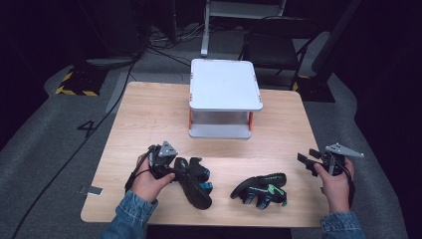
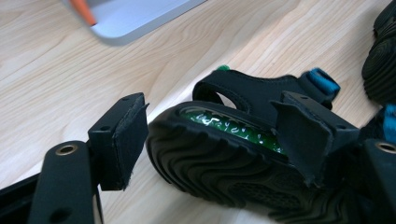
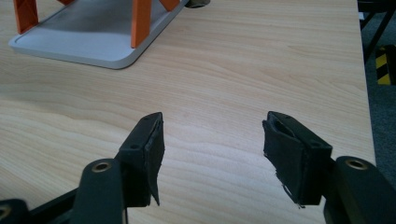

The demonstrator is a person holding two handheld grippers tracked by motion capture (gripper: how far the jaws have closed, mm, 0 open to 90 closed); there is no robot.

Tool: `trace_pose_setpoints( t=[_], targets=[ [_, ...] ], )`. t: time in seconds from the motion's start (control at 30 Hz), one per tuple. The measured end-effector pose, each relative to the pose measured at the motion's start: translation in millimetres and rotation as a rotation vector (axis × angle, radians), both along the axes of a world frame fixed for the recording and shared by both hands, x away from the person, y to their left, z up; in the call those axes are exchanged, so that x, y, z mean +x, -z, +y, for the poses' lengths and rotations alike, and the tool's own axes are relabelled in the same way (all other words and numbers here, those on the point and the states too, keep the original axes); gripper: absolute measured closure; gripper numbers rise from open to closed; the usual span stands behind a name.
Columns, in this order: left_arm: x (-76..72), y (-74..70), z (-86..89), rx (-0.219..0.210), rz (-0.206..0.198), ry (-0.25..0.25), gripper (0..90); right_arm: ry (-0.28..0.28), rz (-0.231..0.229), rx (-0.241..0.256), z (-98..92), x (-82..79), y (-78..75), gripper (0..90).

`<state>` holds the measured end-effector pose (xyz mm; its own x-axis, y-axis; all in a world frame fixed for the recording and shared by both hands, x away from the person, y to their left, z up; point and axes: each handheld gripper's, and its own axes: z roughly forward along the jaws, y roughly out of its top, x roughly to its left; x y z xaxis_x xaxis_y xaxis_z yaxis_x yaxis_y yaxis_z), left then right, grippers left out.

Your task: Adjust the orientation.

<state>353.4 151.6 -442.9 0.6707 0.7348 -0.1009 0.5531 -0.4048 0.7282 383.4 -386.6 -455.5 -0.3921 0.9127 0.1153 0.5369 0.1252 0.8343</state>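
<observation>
A black sandal (image 1: 195, 183) with green and blue trim lies on its side at the front left of the wooden table (image 1: 149, 114). My left gripper (image 1: 175, 166) is open, and its jaws straddle one end of that sandal (image 2: 210, 158), whose ribbed sole faces the camera. The left pad (image 2: 128, 140) sits just beside the sole's edge, and the right pad (image 2: 301, 135) overlaps the strap side. A second matching sandal (image 1: 261, 189) lies at the front centre-right. My right gripper (image 1: 306, 155) is open over bare table (image 3: 215, 84) near the right edge, with nothing between its jaws (image 3: 212, 140).
A white two-level shelf (image 1: 225, 84) with orange posts stands at the back centre of the table; its lower tray (image 3: 84, 42) shows ahead of the right gripper. The second sandal's sole (image 2: 380, 60) is at the right of the left gripper view. Chairs and cables lie beyond the table.
</observation>
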Motion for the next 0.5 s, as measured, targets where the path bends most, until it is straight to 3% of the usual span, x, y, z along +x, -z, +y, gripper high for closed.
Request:
trace_pose_setpoints(
  t=[0.2,0.27,0.33,0.4,0.5],
  targets=[
    [-12.2,-0.5,26.8,-0.018,0.034,-0.028,26.0,-0.026,-0.001,-0.006,13.4,10.7,-1.9,39.1],
    [-16.3,-0.1,33.3,-0.044,0.053,-0.032,26.0,-0.038,-0.001,-0.013,17.2,13.9,-1.9,39.0],
    [-19.5,0.6,37.5,-0.066,0.064,-0.035,26.0,-0.046,0.0,-0.012,20.5,16.5,-2.0,38.9],
    [-21.9,1.1,38.4,-0.069,0.05,-0.029,26.6,-0.047,0.005,-0.011,24.0,19.0,-1.7,38.8],
    [-25.9,-1.5,42.6,-0.068,0.073,-0.012,28.7,-0.057,0.007,-0.017,27.2,20.9,-1.6,38.8]
  ],
)
